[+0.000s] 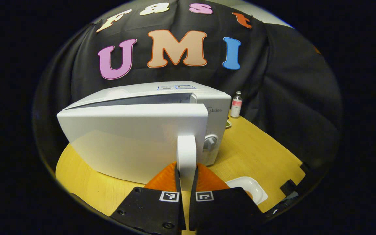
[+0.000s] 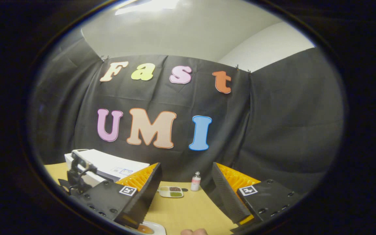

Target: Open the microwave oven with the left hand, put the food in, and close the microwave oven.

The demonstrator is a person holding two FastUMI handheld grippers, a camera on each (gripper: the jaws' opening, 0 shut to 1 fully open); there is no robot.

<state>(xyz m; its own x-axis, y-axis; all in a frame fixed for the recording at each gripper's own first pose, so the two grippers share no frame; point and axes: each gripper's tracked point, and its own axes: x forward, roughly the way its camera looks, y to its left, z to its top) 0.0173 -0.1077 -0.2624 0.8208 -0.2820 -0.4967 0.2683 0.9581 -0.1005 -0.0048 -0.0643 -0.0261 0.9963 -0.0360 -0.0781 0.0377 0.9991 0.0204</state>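
Note:
The white microwave (image 1: pixel 212 112) stands on the wooden table (image 1: pixel 256 153) with its door (image 1: pixel 132 140) swung partly out, a dark gap showing along the top. My left gripper (image 1: pixel 186 178) is shut on the door's white vertical handle (image 1: pixel 186 153), one orange finger (image 1: pixel 162 181) on each side. The food sits in a white dish (image 1: pixel 251 186) just right of that gripper, partly hidden. In the right gripper view, my right gripper (image 2: pixel 186 195) hangs open above the table with nothing between its fingers. The dish with orange food (image 2: pixel 145 229) lies below it, and the microwave (image 2: pixel 109 166) is at lower left.
A small bottle (image 1: pixel 236 104) stands behind the microwave's right side, seen again as the bottle (image 2: pixel 195 181). A little divided tray (image 2: pixel 171 191) with dark and green contents lies near it. The table's right edge runs close to the black cloth wall. A fingertip (image 2: pixel 194 232) shows at the bottom.

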